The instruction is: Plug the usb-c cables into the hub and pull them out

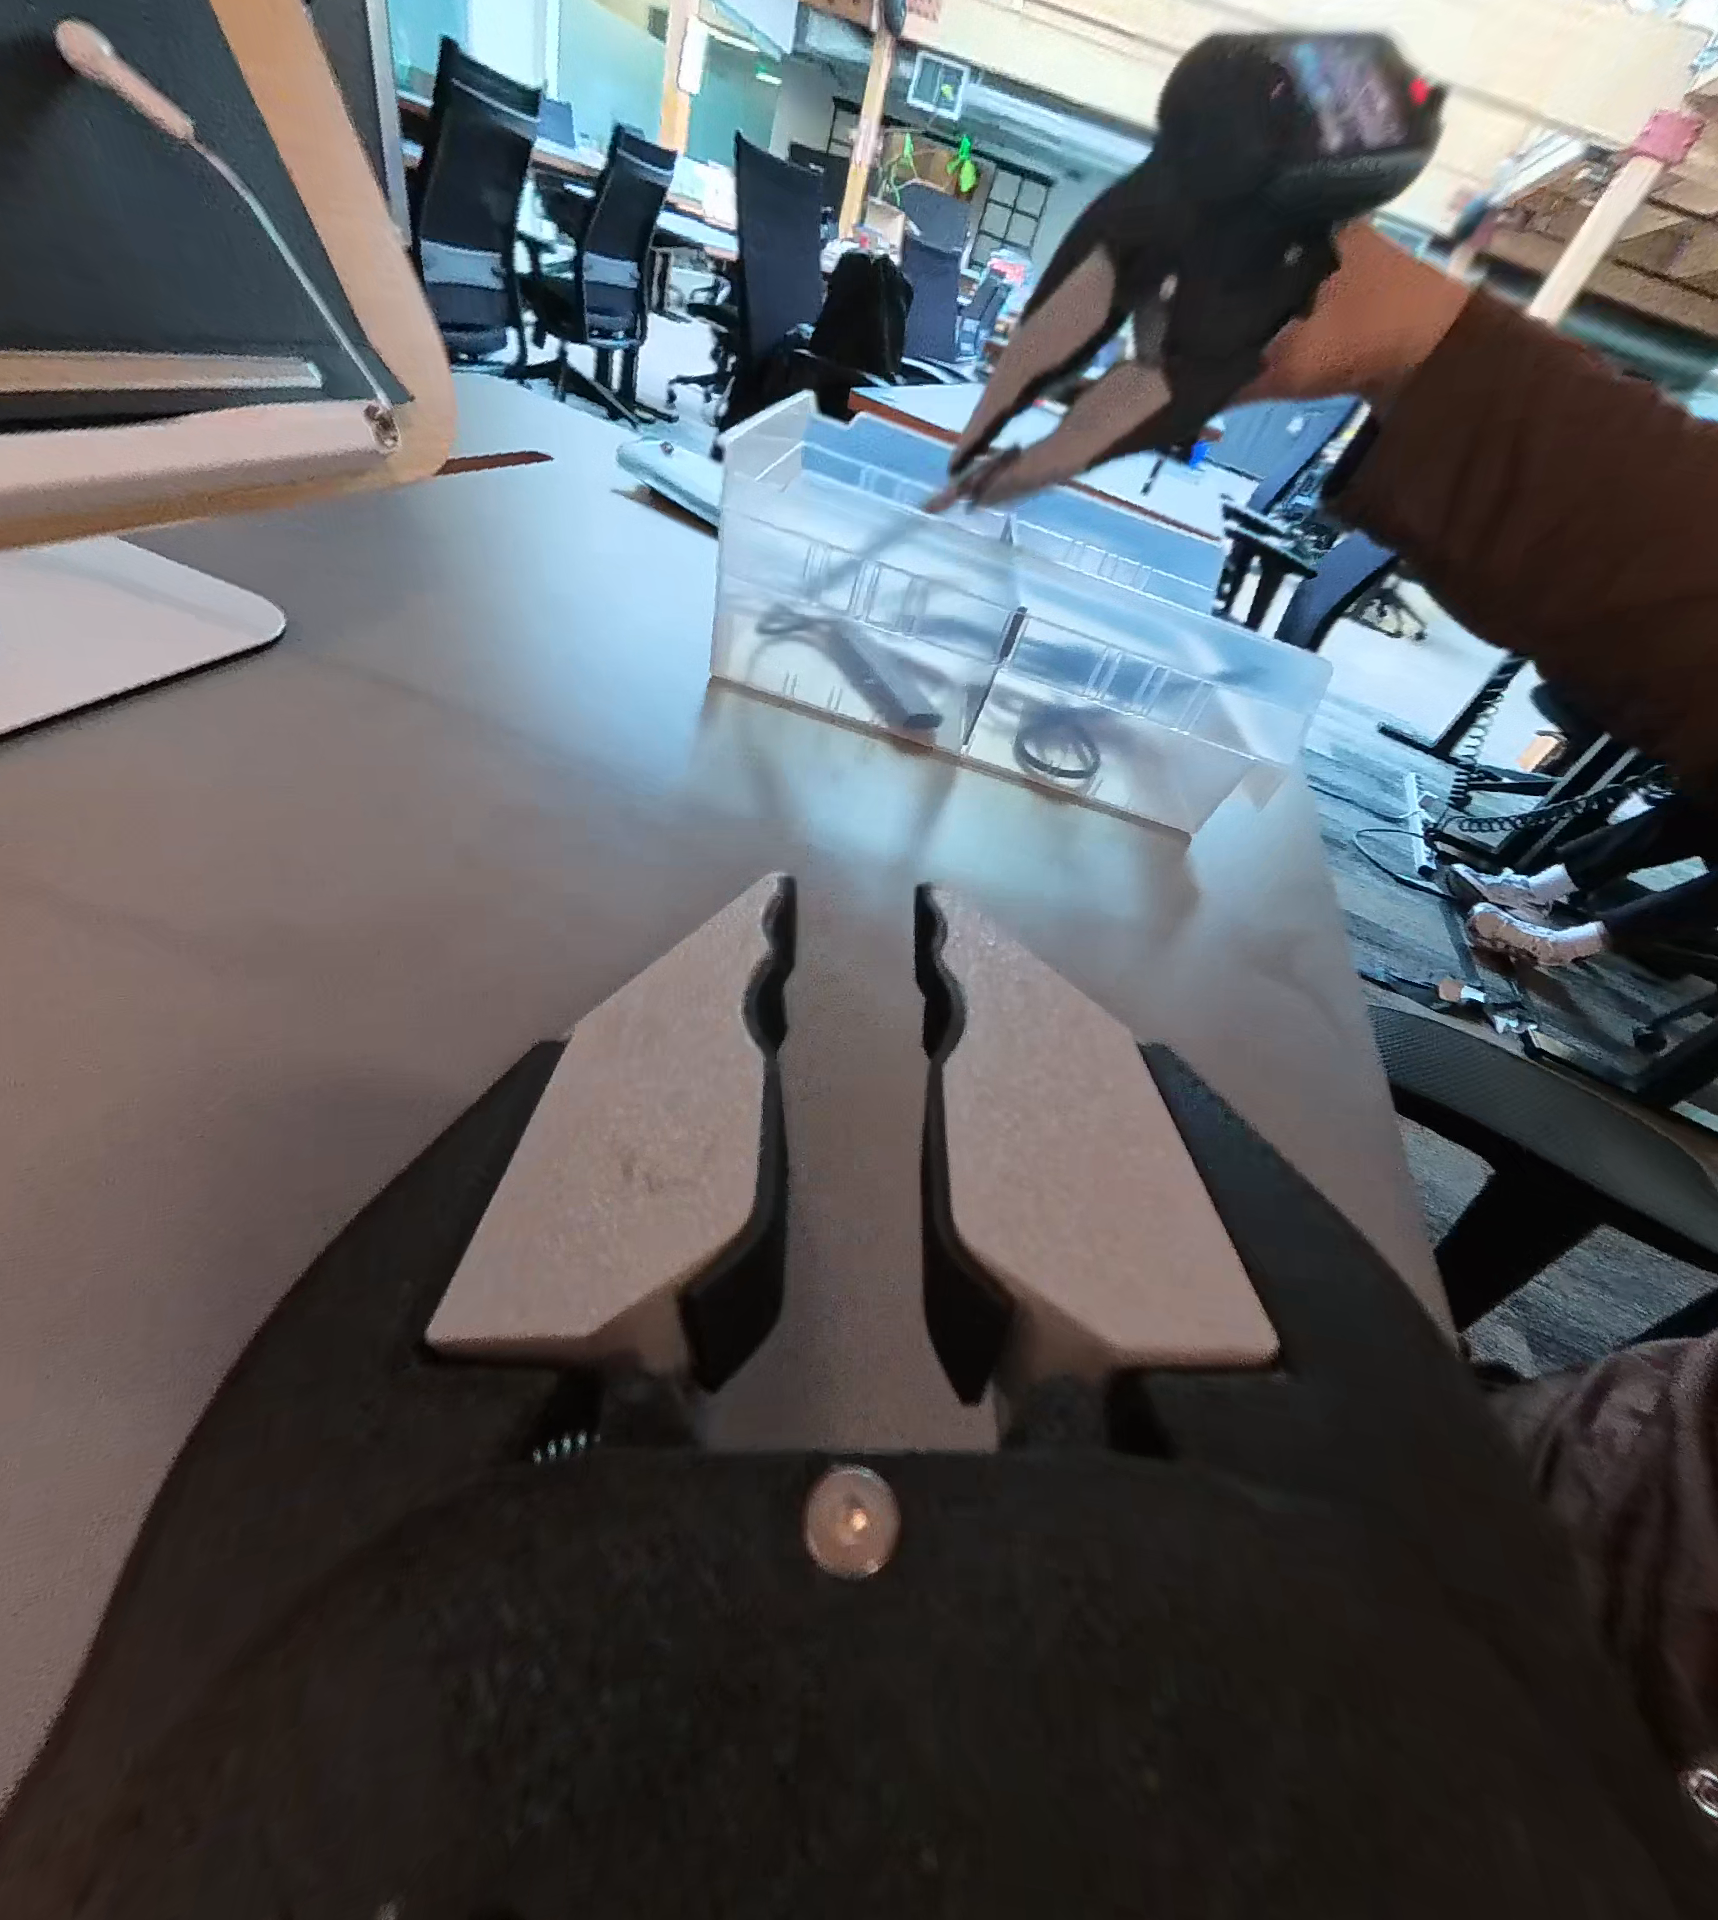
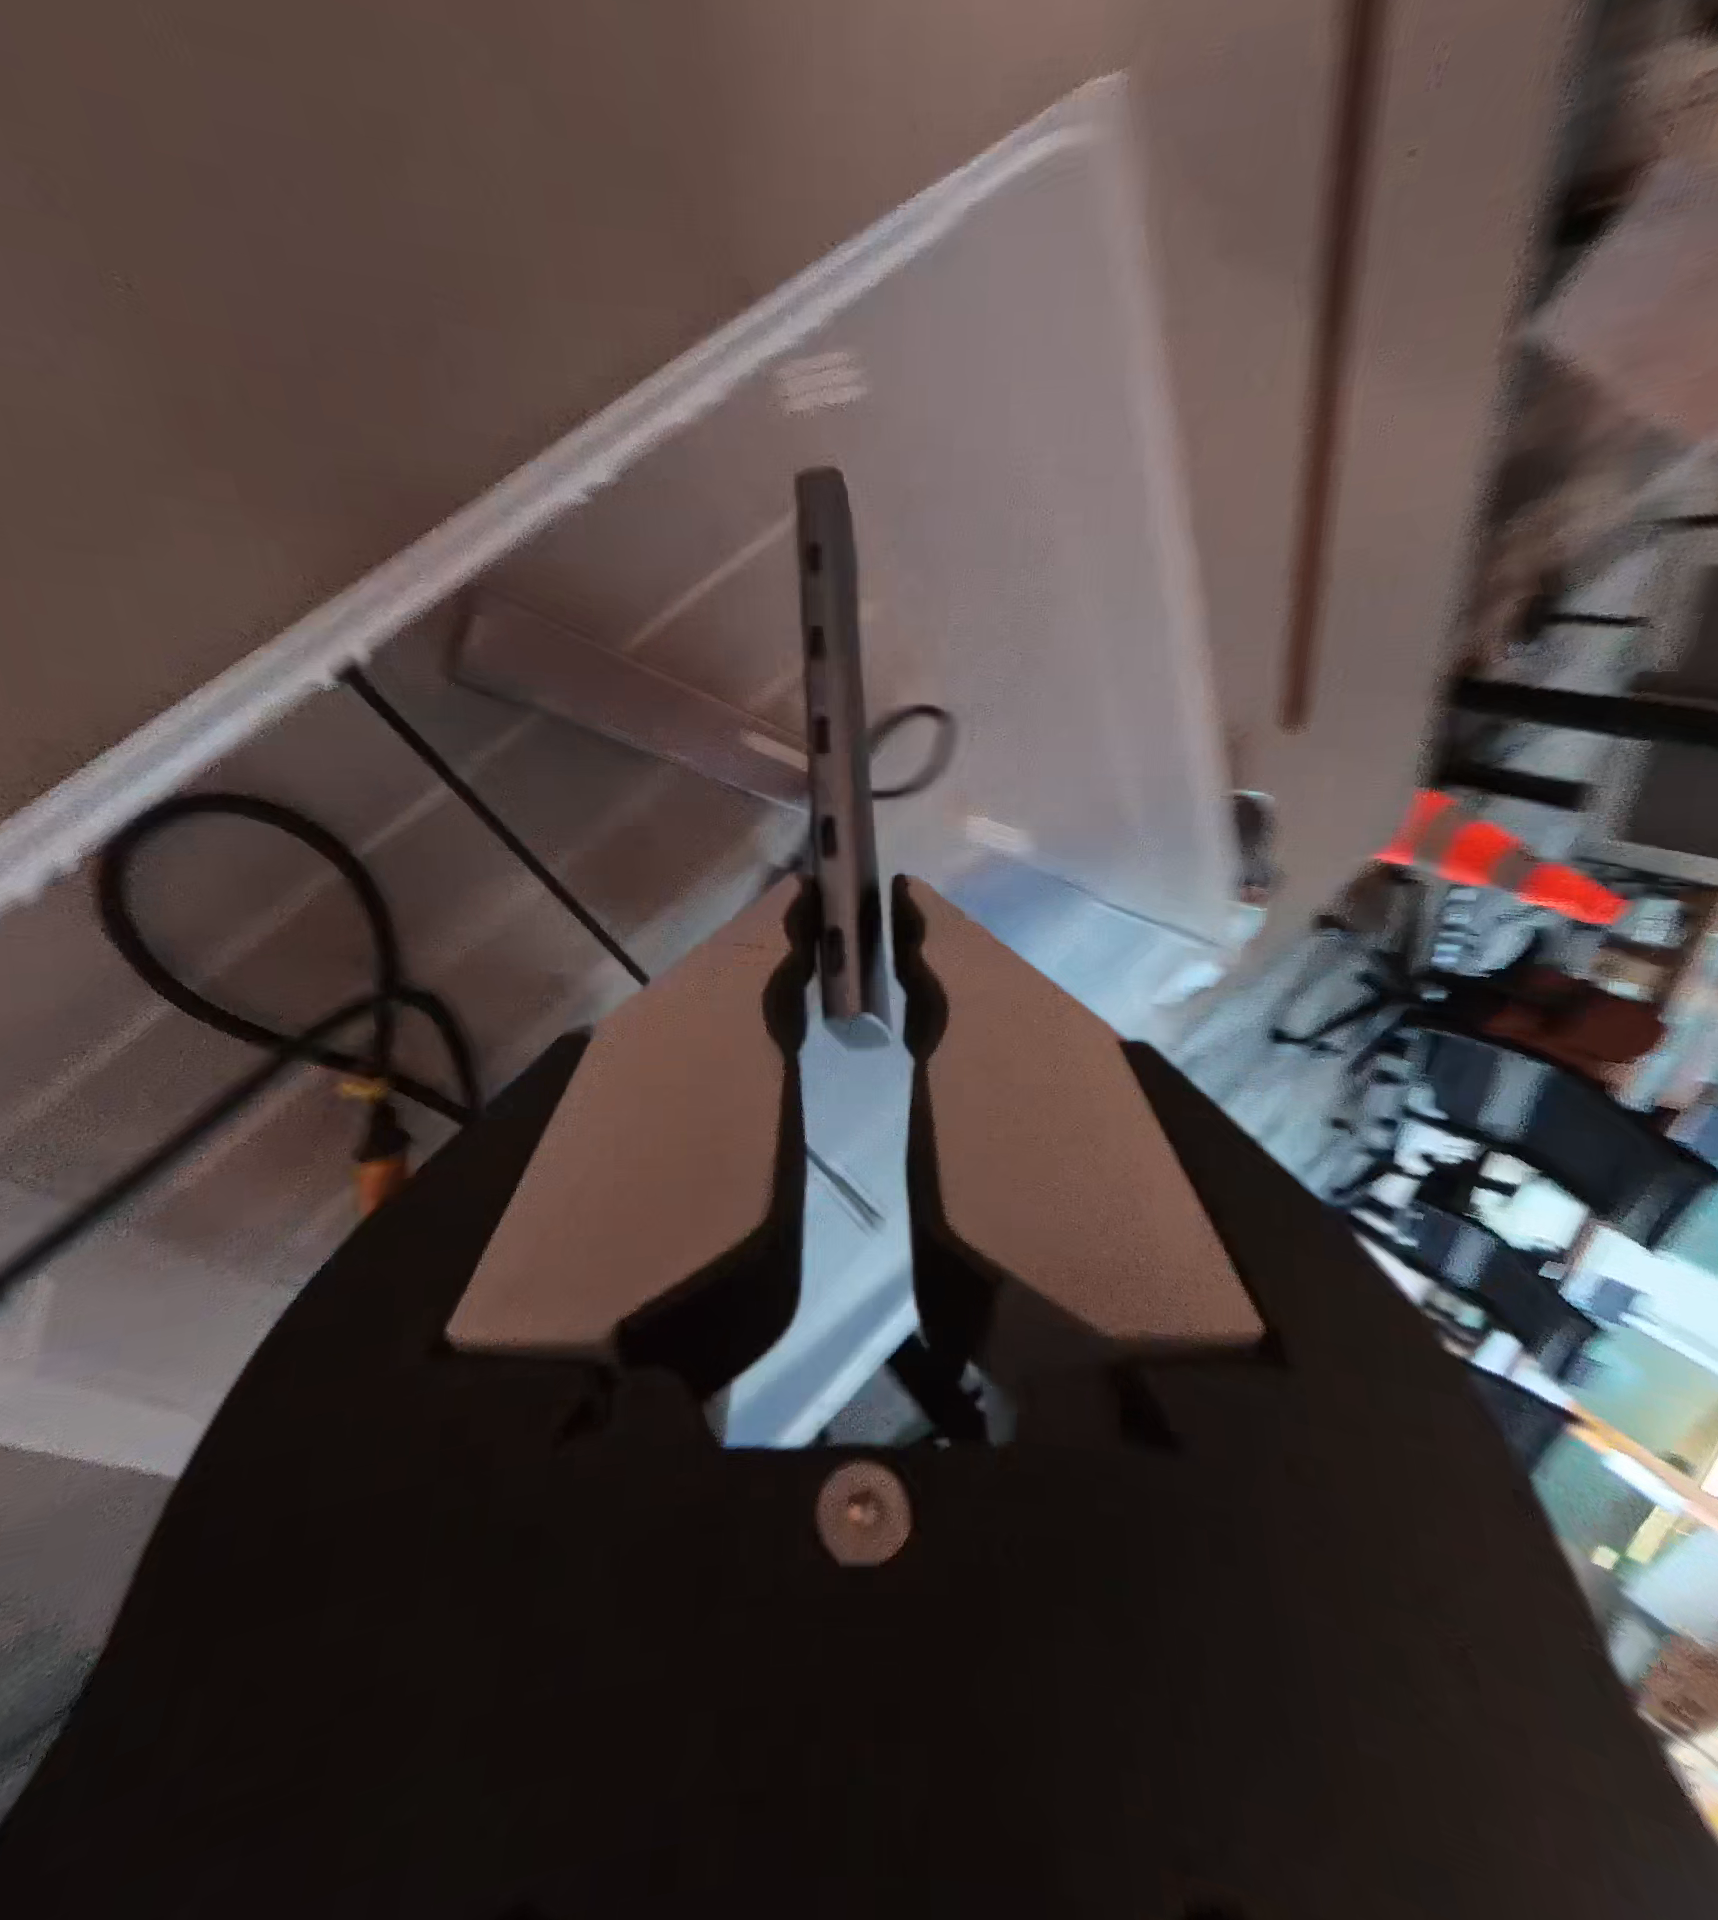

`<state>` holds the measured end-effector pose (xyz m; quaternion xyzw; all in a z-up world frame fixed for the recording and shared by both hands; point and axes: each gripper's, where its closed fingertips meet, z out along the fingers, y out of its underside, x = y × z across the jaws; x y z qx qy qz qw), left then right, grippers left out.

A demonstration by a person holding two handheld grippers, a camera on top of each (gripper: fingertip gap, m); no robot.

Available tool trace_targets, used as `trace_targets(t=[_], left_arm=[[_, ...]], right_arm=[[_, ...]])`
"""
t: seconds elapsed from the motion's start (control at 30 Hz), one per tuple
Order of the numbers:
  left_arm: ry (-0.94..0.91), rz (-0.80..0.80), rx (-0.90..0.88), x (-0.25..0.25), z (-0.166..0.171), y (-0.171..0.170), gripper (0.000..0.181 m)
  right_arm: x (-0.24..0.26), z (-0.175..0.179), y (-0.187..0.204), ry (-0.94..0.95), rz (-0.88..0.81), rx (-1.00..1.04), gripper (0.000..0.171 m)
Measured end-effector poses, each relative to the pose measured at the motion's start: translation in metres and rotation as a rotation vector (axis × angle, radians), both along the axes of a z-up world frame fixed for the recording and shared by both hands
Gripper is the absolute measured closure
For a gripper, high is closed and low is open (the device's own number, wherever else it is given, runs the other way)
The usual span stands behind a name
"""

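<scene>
My right gripper (image 2: 850, 935) is shut on one end of a slim grey hub (image 2: 839, 675), which sticks out ahead with its row of ports facing the camera. It hangs over a clear plastic divided box (image 2: 1094, 520). A black coiled cable (image 2: 242, 935) with an orange-tipped plug lies in one compartment, and a second grey bar (image 2: 616, 691) lies in the other. In the left wrist view the right gripper (image 1: 980, 478) hovers over the box (image 1: 1250, 686). My left gripper (image 1: 855, 935) is open and empty, low over the table in front of the box.
A monitor (image 1: 107, 260) on a silver stand base (image 1: 55, 644) stands at the left. The grey table (image 1: 419, 831) ends at the right, with chairs and cables on the floor beyond. A person's brown sleeve (image 1: 1561, 571) reaches in from the right. Tip to tip, the grippers are about 35 cm apart.
</scene>
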<state>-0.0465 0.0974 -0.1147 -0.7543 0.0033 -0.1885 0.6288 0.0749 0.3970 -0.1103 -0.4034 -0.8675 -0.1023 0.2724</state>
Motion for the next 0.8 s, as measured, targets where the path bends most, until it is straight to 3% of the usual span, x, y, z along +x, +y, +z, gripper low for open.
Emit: trace_targets(t=[0.07, 0.13, 0.27, 0.37, 0.47, 0.8], left_arm=[[0.0, 0.043, -0.029, -0.006, -0.005, 0.003, 0.154], [-0.005, 0.06, -0.044, -0.009, -0.007, 0.004, 0.146], [0.033, 0.064, -0.047, -0.009, -0.008, 0.005, 0.14], [0.071, 0.059, -0.055, -0.007, -0.01, 0.006, 0.14], [0.082, 0.05, -0.06, -0.005, -0.011, 0.007, 0.141], [0.127, 0.064, -0.063, -0.005, -0.013, 0.007, 0.139]], right_arm=[[-0.004, -0.029, -0.007, -0.079, -0.037, -0.075, 0.142], [-0.016, -0.028, -0.005, -0.058, -0.065, -0.056, 0.13], [-0.055, 0.028, -0.019, 0.182, -0.11, -0.047, 0.123], [-0.082, 0.067, -0.064, 0.355, -0.087, -0.126, 0.122], [-0.097, 0.08, -0.113, 0.432, -0.029, -0.18, 0.124], [-0.091, 0.013, -0.257, 0.413, 0.124, -0.57, 0.123]])
